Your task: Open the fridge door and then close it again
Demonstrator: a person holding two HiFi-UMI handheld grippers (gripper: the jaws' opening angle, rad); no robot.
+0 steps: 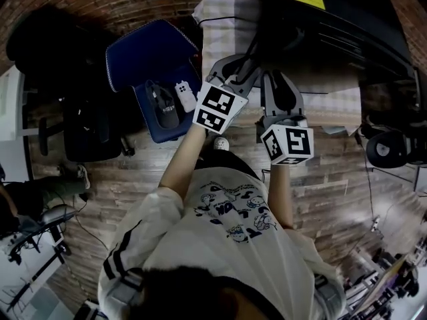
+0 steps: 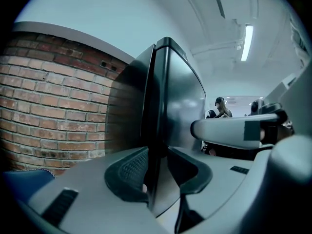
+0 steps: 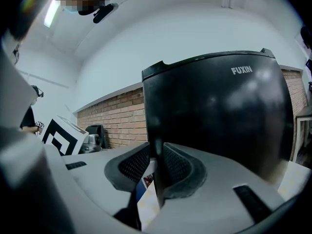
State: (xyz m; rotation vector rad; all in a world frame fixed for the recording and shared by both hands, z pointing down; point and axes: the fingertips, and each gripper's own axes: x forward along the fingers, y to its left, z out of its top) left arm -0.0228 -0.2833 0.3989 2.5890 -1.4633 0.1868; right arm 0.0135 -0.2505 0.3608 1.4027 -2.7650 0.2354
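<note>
Fridge door held by its edge in both grippers.
Left gripper jaws narrow, pinching the black door's thin edge; right gripper jaws narrow too, clamped on that same edge just beside. Fridge on the cloth-covered table, ahead of the person, near a brick wall.

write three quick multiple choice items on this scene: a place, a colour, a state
1. Where is the blue chair?
A) left of the left gripper
B) behind the person
C) under a desk

2. What colour is the fridge?
A) white
B) black
C) red

3. The right gripper has its jaws
A) wide open, empty
B) closed on the fridge door edge
C) closed on a cloth

Key: 1 A, the head view shows it off to that gripper's left; 2 B, glossy black in every view; 3 B, both pads pinch the thin edge.
</note>
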